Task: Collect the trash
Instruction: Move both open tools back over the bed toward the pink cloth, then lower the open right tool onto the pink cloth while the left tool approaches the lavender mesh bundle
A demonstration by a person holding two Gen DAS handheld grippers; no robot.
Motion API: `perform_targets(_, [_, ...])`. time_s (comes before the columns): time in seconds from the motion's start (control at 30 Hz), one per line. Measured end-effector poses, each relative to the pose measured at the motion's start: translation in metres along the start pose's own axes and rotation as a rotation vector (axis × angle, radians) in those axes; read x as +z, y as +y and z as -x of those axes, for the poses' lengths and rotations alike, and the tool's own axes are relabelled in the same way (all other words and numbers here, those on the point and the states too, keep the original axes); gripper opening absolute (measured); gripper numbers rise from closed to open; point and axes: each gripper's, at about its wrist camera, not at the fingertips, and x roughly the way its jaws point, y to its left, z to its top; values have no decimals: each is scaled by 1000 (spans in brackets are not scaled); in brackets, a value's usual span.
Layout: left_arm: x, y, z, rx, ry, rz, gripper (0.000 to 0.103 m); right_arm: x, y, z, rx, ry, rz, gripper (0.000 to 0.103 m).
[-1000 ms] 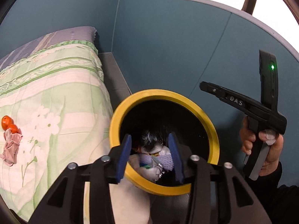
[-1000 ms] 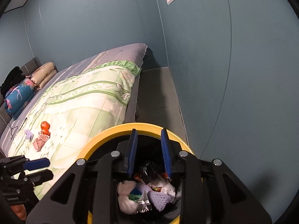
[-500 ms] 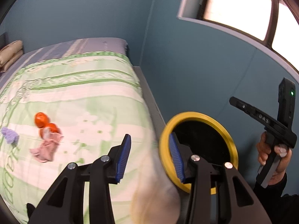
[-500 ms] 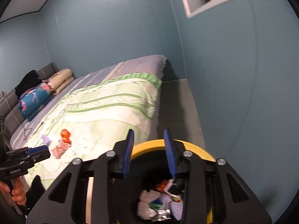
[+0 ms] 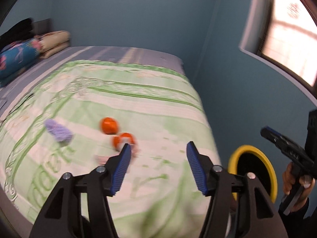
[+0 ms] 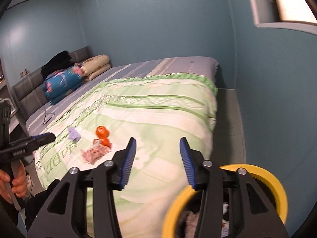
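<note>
On the green-patterned bedspread lie two orange pieces, a purple foam net and a pink crumpled wrapper. The oranges and the purple net also show in the right wrist view. My left gripper is open and empty above the bed, right of the trash. My right gripper is open and empty over the bed edge. The yellow-rimmed trash bin stands on the floor beside the bed; its rim and some trash inside show below the right gripper.
Folded blue and beige bedding and a black garment lie at the grey headboard. A wire hanger lies on the sheet. A narrow floor strip runs between bed and blue wall. A window is at the upper right.
Both grippers have swung up and left, away from the bin toward the bed. Both jaws have opened wider. The trash on the bedspread is now nearer in view.
</note>
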Motion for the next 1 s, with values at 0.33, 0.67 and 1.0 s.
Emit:
perform_targets(0.33, [-8,108,3,173,-18,149,73,1,86,-77,145,89,113,53])
perform_targets(0.67, [-30,174,-29,221,39,262,80,-32,158,-143,218,243,211,54])
perform_targets(1.0, [-25,213,-69,229,74,328,84,-54,183,-195,255,397,168,56])
